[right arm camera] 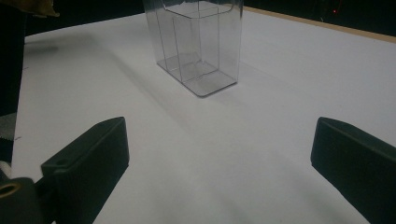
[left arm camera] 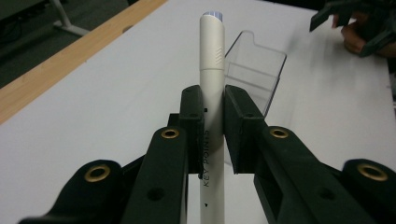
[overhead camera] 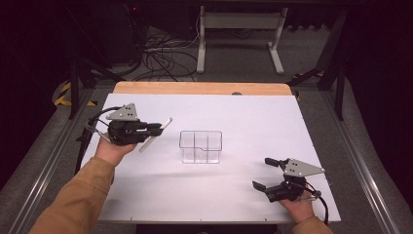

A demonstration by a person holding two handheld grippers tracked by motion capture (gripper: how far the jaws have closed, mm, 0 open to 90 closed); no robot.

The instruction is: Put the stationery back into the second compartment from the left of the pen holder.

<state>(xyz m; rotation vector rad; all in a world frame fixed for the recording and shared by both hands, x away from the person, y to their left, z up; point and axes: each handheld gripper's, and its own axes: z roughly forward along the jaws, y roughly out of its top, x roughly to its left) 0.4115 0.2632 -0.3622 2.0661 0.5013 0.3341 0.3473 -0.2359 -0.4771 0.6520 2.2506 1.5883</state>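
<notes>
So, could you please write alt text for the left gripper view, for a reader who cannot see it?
The left claw is shut on a cream-white pen that stands upright between its two black jaws. Behind the pen, a clear plastic organizer stands empty on the white table. The other claw shows at the top right corner.

On the white desk (overhead camera: 243,122) a clear plastic organizer (overhead camera: 200,146) with compartments stands near the middle. At the left, the left gripper (overhead camera: 160,127) clamps a white pen (overhead camera: 156,134) crosswise, the pen tilted and lifted off the desk, just left of the organizer. At the lower right, the right gripper (overhead camera: 263,173) rests with jaws spread wide, nothing between them
</notes>
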